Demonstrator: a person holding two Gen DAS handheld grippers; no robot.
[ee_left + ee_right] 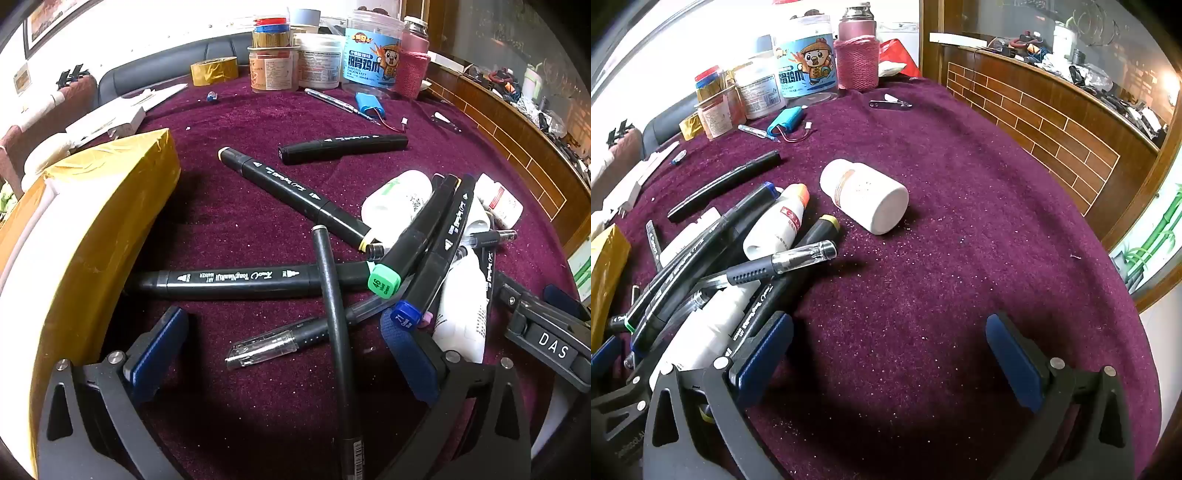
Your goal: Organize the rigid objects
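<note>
Both my left gripper (291, 354) and right gripper (890, 354) hang spread and empty. The art markers (236, 282) lie crisscrossed beside the taped box (110, 206), so lifting the slim black pen (332, 306) could drag neighbours; the white pill bottle (866, 195) may roll.

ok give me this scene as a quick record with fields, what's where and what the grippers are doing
surface: purple cloth
left gripper: jaws open over the marker pile, holding nothing
right gripper: jaws open over bare cloth, holding nothing
pile: black markers, one with a green cap, clear pen, white bottles
loose item: white bottle on its side, apart from the pile
left side: yellow taped box
far edge: jars, blue-label tub, pink flask, tape roll
</note>
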